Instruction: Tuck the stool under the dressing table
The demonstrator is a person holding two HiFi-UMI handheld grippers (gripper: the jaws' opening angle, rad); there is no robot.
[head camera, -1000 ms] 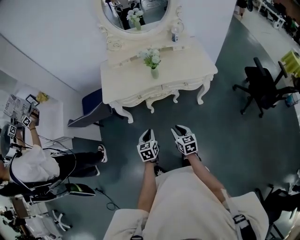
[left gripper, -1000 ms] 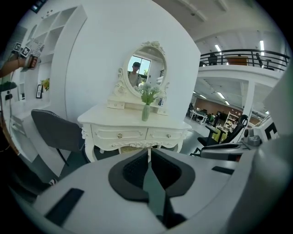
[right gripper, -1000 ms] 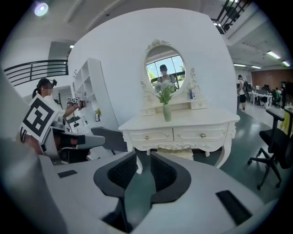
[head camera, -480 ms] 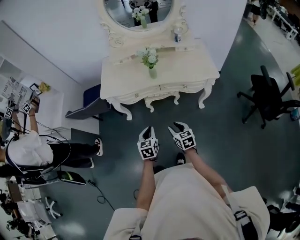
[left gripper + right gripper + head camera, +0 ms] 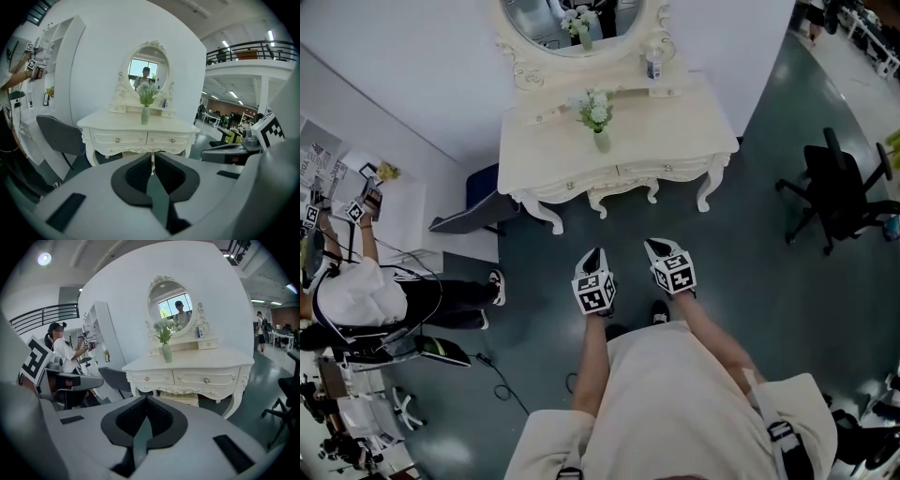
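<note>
The cream dressing table (image 5: 670,131) stands against the white wall, with an oval mirror (image 5: 572,23) and a vase of flowers (image 5: 599,139) on it. Its top hides the stool in the head view. In the right gripper view the stool's pale cushion (image 5: 180,398) sits under the dressing table (image 5: 197,365), between the legs. Both grippers hang over the dark floor in front of the table, apart from it. My left gripper (image 5: 594,256) (image 5: 152,158) is shut and holds nothing. My right gripper (image 5: 657,247) (image 5: 146,399) has just been closing and is now shut, with nothing between its jaws.
A black office chair (image 5: 834,192) stands at the right. A dark grey chair (image 5: 483,214) sits by the table's left leg, beside a white shelf unit (image 5: 403,211). A person (image 5: 366,300) sits at the far left, and a cable (image 5: 502,389) lies on the floor.
The right gripper's jaws, spread open half a second ago, have come together. Both grippers have moved a little toward the table.
</note>
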